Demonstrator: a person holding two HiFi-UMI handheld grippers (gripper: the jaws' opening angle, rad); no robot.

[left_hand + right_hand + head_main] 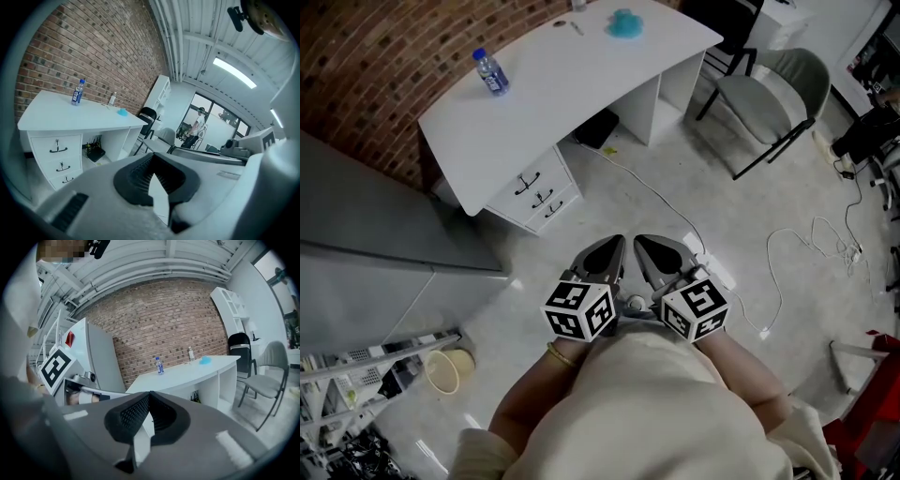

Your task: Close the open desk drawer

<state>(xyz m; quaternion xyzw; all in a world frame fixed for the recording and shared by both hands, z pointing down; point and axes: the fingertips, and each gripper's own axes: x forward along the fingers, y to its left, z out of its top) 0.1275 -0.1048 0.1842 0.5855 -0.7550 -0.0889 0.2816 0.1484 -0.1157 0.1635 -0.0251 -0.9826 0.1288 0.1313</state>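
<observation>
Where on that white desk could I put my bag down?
The white desk top is mostly bare. There is a wide free stretch between the blue-capped plastic water bottle and the light blue object, and another at the end above the white drawer unit. Only the far end round the blue object is busier, with a small clear bottle beside it.

Blue item (624, 23) on desk (562, 94): too small to identify | small bottle (578, 5): cut by top edge | black box (598, 129): partly hidden under desk
</observation>
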